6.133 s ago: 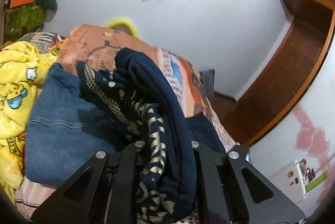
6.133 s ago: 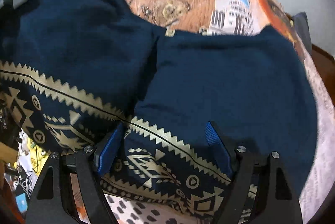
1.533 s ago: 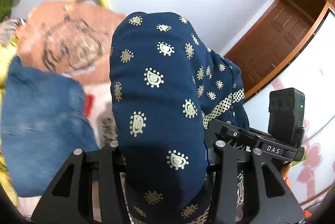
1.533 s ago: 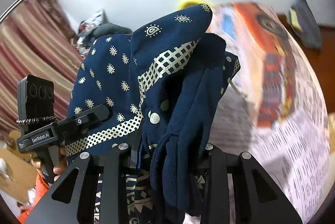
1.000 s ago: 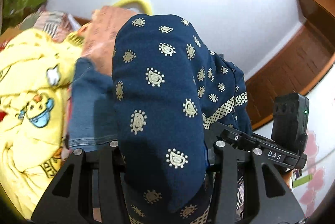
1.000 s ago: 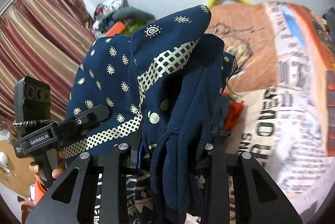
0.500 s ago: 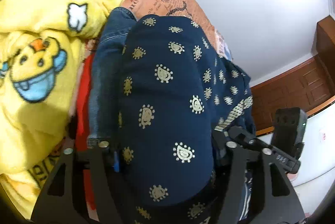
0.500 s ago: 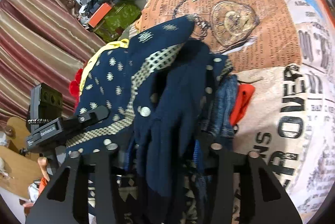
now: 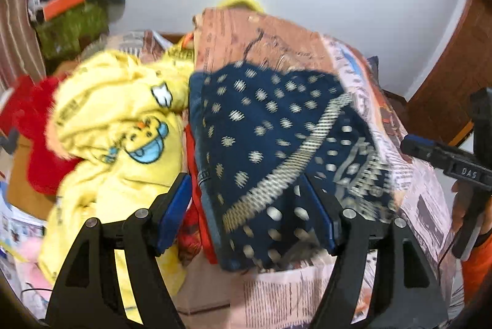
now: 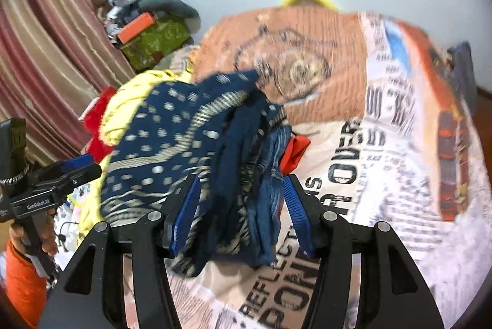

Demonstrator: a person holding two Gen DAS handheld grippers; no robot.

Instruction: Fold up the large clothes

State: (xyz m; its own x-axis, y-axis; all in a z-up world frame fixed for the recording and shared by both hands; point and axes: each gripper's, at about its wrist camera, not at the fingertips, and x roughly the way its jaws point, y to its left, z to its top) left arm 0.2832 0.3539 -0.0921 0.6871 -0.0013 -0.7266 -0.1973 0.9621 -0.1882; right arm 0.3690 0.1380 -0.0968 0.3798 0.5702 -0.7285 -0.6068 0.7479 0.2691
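The folded navy garment point(image 9: 270, 138) with its gold print lies on a pile of clothes on the bed, over blue jeans point(image 10: 272, 175) and something red point(image 10: 295, 150). My left gripper point(image 9: 246, 215) is at its near edge, jaws opening, and the blue pads point(image 9: 173, 215) stand clear of the cloth. In the right wrist view the navy garment point(image 10: 172, 150) droops between the fingers of my right gripper point(image 10: 241, 215). Its jaws are opening too, and its pads point(image 10: 296, 215) sit just off the folds. Both views are blurred by motion.
A yellow cartoon-print blanket point(image 9: 117, 129) and a red plush item point(image 9: 30, 120) lie left of the pile. The newspaper-print bedspread point(image 10: 369, 144) runs to the right. Clutter point(image 10: 147, 33) is stacked by the striped curtain point(image 10: 46, 52). An orange sleeve point(image 10: 18, 267) holds the left gripper's handle.
Both grippers held the navy garment up, shut on it. It now rests on the clothes pile; both sets of jaws have widened off it and drawn back a little.
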